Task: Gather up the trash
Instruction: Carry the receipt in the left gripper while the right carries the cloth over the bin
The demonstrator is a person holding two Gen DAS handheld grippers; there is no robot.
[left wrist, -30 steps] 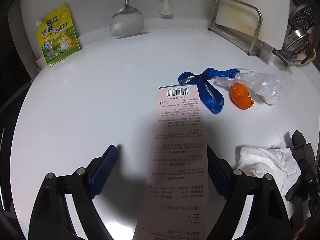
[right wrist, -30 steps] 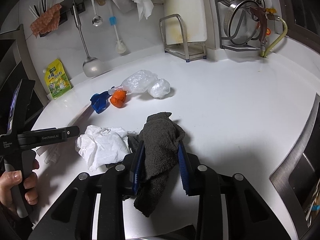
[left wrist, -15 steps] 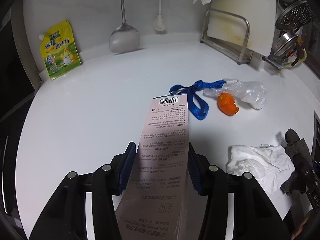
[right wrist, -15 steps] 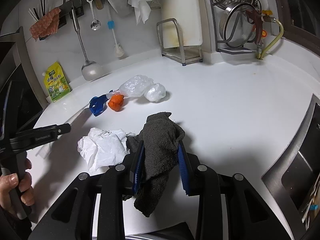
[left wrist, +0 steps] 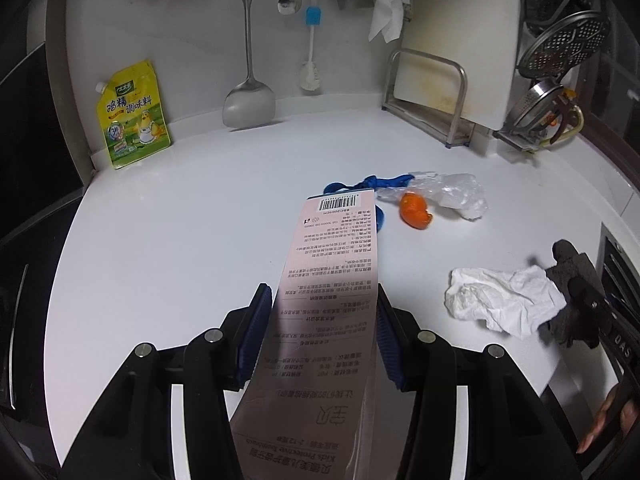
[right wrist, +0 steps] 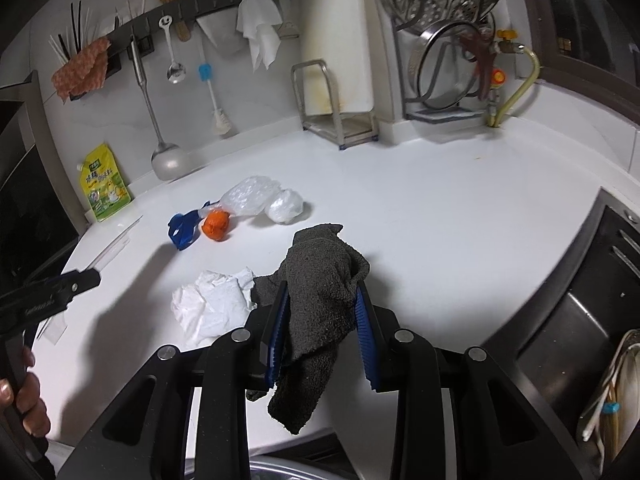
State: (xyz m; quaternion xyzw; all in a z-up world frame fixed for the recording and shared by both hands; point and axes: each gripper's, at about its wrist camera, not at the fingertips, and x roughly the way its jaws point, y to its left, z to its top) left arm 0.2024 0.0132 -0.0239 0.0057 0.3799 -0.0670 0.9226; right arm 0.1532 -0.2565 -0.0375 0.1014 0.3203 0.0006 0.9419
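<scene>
Two grips on: left gripper (left wrist: 318, 334), jaws just closed, clamps the long pink package (left wrist: 334, 280); right gripper (right wrist: 320, 324) pinches the grey rag (right wrist: 320, 280), crumpled tissue (right wrist: 212, 304) lying just left of it on the counter

We look from 2 wrist cameras, each angled down along its hand-held gripper, close over the worktop (left wrist: 168, 240) toward the far wall. Both share the orange peel (left wrist: 416, 210), crumpled tissue (right wrist: 212, 304) and yellow pouch (right wrist: 104, 188).

My left gripper (left wrist: 320, 332) and right gripper (right wrist: 320, 320) are matte black frames with silver round screws (four showing on each) and ribbed blue pads (right wrist: 362, 312)
</scene>
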